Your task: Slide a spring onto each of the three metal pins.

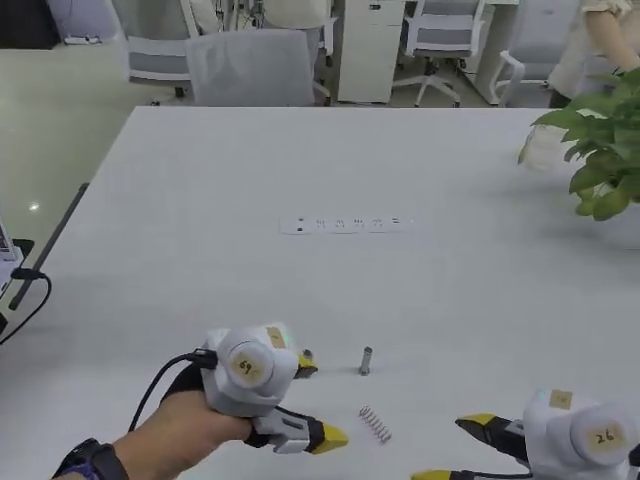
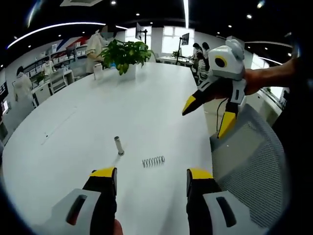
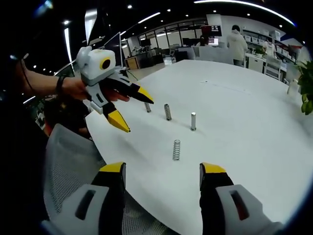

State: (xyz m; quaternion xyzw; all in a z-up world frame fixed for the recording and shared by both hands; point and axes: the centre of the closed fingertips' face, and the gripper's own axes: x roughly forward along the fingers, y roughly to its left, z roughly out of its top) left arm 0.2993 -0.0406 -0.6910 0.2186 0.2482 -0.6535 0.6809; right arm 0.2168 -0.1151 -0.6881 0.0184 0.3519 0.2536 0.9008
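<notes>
The left tool [image 1: 318, 401] and right tool [image 1: 452, 448] hover with jaws spread and empty over the near edge of a white surface [image 1: 330, 170]. A loose spring [image 1: 375, 423] lies flat between them, near an upright bare pin [image 1: 366, 360]. In the right gripper view, a second pin [image 3: 167, 111] wearing a spring stands beside the bare one, with a third pin [image 3: 147, 106] past it.

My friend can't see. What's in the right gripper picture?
A loose spring lies on the white table just ahead of the open right gripper. Behind it stand a bare metal pin and a pin wearing a spring, with the open left gripper hovering on the view's left.
</notes>
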